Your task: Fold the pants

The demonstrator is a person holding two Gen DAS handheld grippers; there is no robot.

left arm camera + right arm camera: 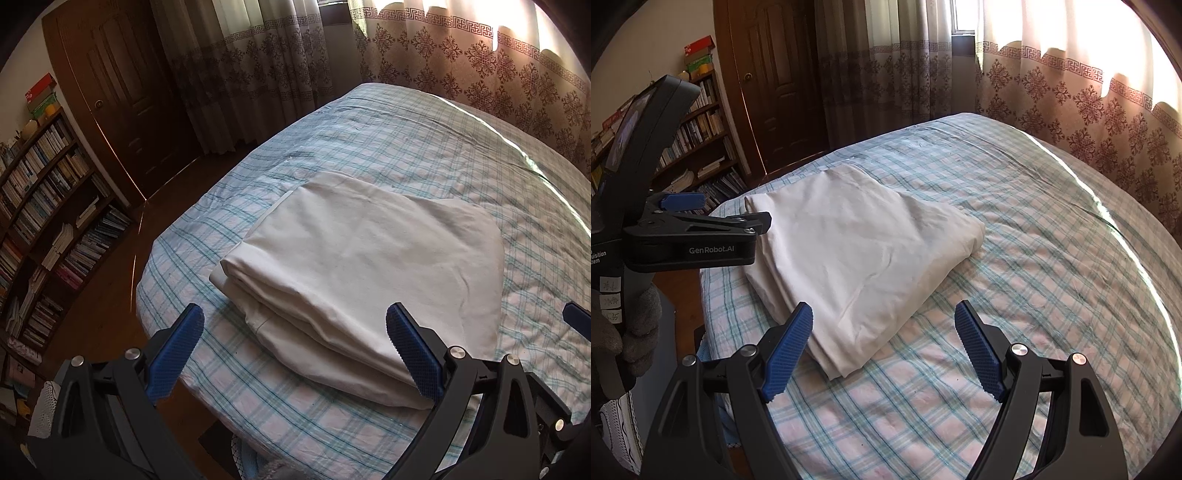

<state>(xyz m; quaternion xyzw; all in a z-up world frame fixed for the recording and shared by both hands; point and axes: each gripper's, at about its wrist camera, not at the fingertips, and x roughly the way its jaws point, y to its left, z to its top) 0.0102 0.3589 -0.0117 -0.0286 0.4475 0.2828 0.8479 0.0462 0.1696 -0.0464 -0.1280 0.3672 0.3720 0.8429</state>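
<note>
Pants [354, 258] folded in a white stack near bed [424, 140] left edge, bare sheet to the right. Left gripper [295, 350] wide open, empty, near stack's front edge. Right gripper [884, 347] wide open, empty, over stack's corner.
</note>
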